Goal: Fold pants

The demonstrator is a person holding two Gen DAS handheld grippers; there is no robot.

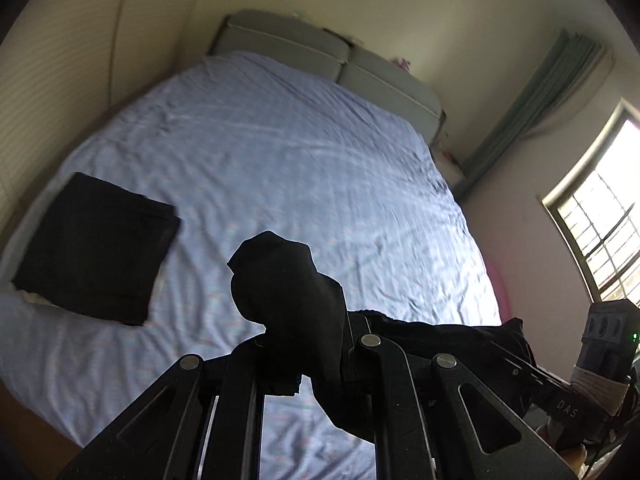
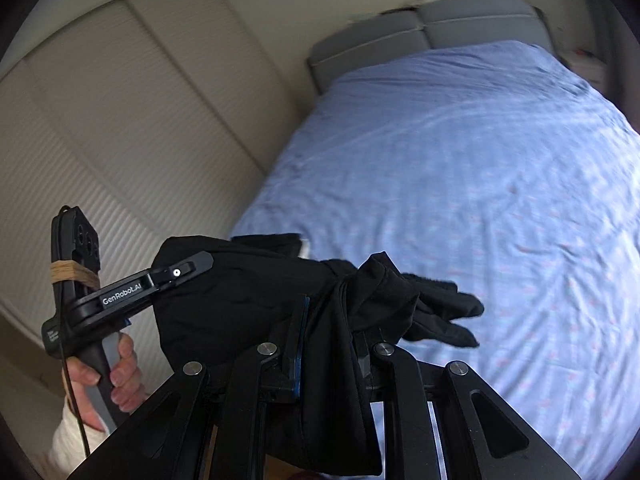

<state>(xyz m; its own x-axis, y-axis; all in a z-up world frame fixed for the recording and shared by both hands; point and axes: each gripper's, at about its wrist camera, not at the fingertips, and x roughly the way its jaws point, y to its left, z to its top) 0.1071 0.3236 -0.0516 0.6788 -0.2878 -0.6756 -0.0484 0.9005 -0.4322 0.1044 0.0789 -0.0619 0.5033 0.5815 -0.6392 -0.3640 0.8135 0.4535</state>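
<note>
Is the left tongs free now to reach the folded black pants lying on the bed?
Probably not: the left tongs are shut on the black pants, held together with the right tongs. The folded black pants lie unobstructed.

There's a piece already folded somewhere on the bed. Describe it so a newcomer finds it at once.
Start at the bed under its pale blue sheet. Near its left edge, in the left wrist view, lies a flat black folded garment. Unlike the bunched black pants hanging between both grippers, it is a neat square lying untouched.

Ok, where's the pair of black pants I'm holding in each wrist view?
Left wrist: black pants bunched at bottom centre in the left gripper, trailing right.
Right wrist: black pants at bottom centre in the right gripper, stretching left.
Shared landmark: grey headboard.
</note>
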